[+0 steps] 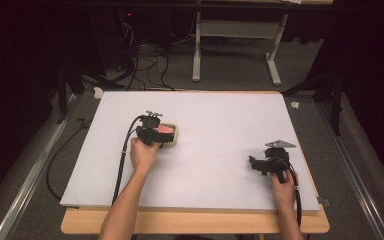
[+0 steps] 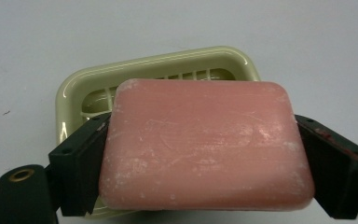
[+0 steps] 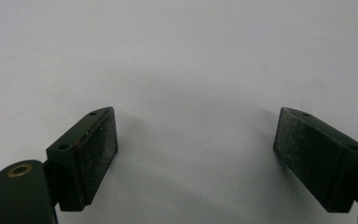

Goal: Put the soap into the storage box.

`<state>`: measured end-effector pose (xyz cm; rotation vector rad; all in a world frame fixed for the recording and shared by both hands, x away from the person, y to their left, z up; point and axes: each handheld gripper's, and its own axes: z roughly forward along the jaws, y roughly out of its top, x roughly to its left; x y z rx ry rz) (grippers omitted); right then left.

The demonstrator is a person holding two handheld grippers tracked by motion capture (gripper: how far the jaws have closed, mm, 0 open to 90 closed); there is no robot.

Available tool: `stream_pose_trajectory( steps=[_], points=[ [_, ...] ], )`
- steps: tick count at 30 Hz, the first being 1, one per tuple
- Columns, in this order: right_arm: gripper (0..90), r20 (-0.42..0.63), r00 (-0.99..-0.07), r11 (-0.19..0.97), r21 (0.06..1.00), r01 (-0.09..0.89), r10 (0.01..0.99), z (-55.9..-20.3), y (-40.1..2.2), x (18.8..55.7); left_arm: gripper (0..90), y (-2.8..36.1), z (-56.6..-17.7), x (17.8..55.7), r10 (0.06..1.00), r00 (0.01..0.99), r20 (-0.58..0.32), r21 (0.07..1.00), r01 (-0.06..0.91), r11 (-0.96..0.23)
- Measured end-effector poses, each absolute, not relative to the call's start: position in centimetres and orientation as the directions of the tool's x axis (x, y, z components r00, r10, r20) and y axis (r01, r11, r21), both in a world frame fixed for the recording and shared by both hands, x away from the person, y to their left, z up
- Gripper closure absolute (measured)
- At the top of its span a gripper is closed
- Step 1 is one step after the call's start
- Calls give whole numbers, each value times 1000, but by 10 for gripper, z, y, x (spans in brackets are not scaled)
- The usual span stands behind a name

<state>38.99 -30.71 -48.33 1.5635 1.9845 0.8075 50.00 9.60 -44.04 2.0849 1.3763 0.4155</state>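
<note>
Pink soap bar [image 2: 205, 144] sits clamped between the left claw's [image 2: 200, 154] two black jaws, one jaw pressed on each short end. Bar is rounded-rectangular, matte, with whitish scuffs and dusty specks on top. It is over a pale yellow-green soap dish [image 2: 74, 88] with a slotted floor; whether it touches the dish, cannot tell. In the high view soap [image 1: 165, 129] and dish [image 1: 174, 135] are left of centre on the white bench [image 1: 220, 125], left claw [image 1: 152, 134] over them. Right claw [image 3: 196, 154] gapes wide, nothing between its jaws, just above bare bench; high view puts it [image 1: 254, 162] near the right edge, well apart from the dish.
</note>
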Motion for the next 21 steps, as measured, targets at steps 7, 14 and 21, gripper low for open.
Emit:
stream_pose_trajectory(
  steps=[7,14,21],
  points=[
    [142,-15,-228,172,706,687,973,-483,-307,390,139,97,-443,502,913,403,-63,629,726,-277],
    [142,-15,-228,172,706,687,973,-483,-307,390,138,97,-445,504,914,397,-88,627,735,-259],
    [142,-16,-228,173,706,687,973,-483,-307,390,137,95,-445,504,922,381,-60,640,724,-258]
  ],
)
